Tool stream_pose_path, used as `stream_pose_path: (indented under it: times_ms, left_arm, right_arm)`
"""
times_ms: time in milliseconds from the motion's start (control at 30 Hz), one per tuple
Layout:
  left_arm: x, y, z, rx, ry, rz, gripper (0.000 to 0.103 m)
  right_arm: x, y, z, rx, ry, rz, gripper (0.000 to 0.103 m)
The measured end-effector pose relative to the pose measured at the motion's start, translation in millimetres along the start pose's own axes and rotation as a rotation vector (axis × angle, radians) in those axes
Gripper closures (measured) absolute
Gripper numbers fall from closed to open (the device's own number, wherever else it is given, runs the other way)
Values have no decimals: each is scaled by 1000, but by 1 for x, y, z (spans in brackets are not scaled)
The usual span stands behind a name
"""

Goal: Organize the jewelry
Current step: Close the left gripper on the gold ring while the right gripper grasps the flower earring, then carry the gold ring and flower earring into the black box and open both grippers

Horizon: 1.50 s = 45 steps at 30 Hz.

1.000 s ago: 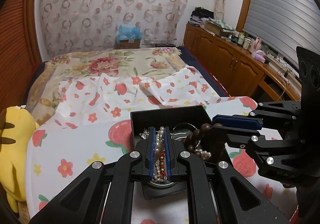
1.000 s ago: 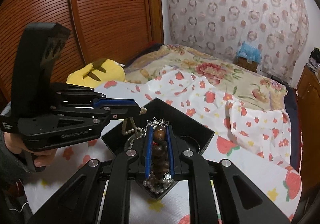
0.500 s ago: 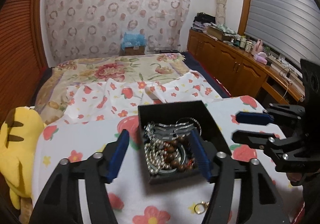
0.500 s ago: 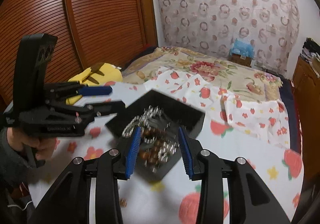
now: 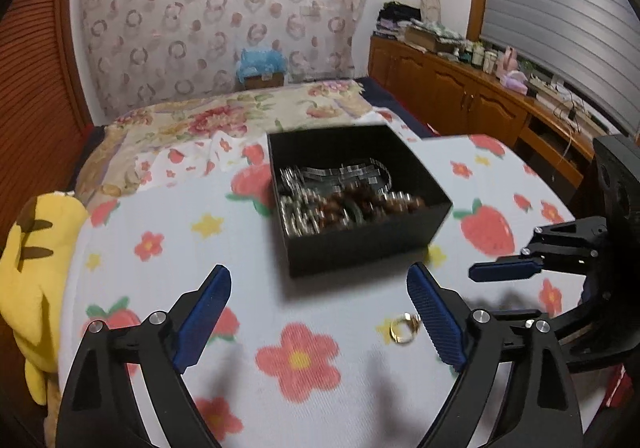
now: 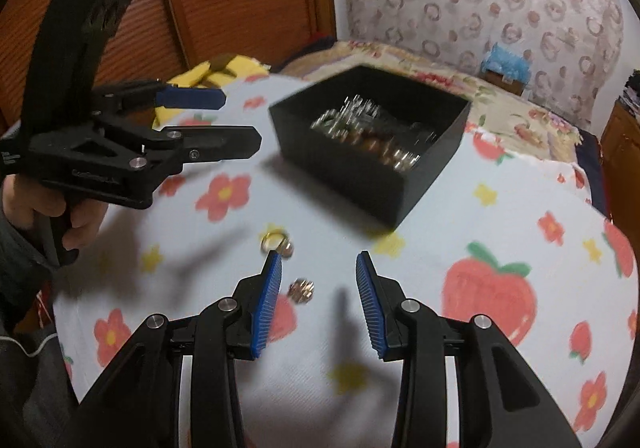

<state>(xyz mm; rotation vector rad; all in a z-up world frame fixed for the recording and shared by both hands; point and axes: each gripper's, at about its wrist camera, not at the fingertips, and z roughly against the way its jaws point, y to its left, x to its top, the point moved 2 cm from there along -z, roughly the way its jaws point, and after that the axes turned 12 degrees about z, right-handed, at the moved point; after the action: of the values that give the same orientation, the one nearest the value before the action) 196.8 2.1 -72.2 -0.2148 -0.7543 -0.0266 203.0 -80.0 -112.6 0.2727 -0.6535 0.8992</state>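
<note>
A black open box (image 5: pixel 400 226) (image 6: pixel 362 178) on the flowered cloth holds pearl strands, brown beads and silver chains (image 5: pixel 340 198) (image 6: pixel 372 136). A gold ring (image 5: pixel 403 327) (image 6: pixel 274 242) lies loose on the cloth in front of the box. A small gold bead-like piece (image 6: pixel 301 290) lies nearer, between my right gripper's fingers. My left gripper (image 5: pixel 320 284) is wide open and empty, back from the box. My right gripper (image 6: pixel 319 266) is open and empty, also back from the box. Each gripper shows in the other's view, the right (image 5: pixel 504 271) and the left (image 6: pixel 224 116).
The round table (image 5: pixel 200 328) is covered by a white cloth with strawberries and flowers. A yellow plush toy (image 5: pixel 32 248) sits at its left edge. A bed (image 5: pixel 220 116) lies behind. Wooden cabinets (image 5: pixel 460 96) run along the right.
Both grippers were shut on bead strands over the box. They have opened, left the strands in the box, and pulled back toward me. The ring and small gold piece have come into view.
</note>
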Motion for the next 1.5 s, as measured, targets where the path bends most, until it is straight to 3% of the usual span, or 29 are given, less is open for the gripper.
stream_pose_path:
  times_ms: [67,200,333,400,900,967,1033,1200,1267,1367,1500]
  left_arm:
    - [-7,1,-4,5,19,-3,16]
    - [-22,2,-13,19,64,-12,16]
    - [-27,0,-14,17,78,-14,16]
    - [-28,-3,-16,16,82,-19,16]
    - [-38,-37,-31,6,120,-114,17]
    - [-38,-39,-32,2,123,-118,24]
    - [-39,-39,-34,-1,135,-120,39]
    - [-40,-41,-35,-17,135,-127,49]
    - [-39,-41,-34,-24,133,-128,58]
    - [-40,-43,-33,-38,130,-135,81]
    - [-40,-41,-32,-47,133,-125,84]
  right_arm:
    - [-1,5,-5,6,14,12,63]
    - [-4,11,-13,-1,38,40,75]
    - [-4,11,-15,-19,45,59,78]
    - [-4,11,-15,-24,45,70,87]
    - [-15,-15,10,-74,0,0,87]
    - [-16,-18,12,-80,-2,-6,87]
    - [-17,-19,13,-81,-4,-10,87]
    - [-19,-20,10,-70,-4,-17,87]
    - [-19,-19,7,-68,2,-14,87]
    - [-20,-18,6,-66,4,-13,87]
    - [-19,-17,5,-68,-1,-12,87]
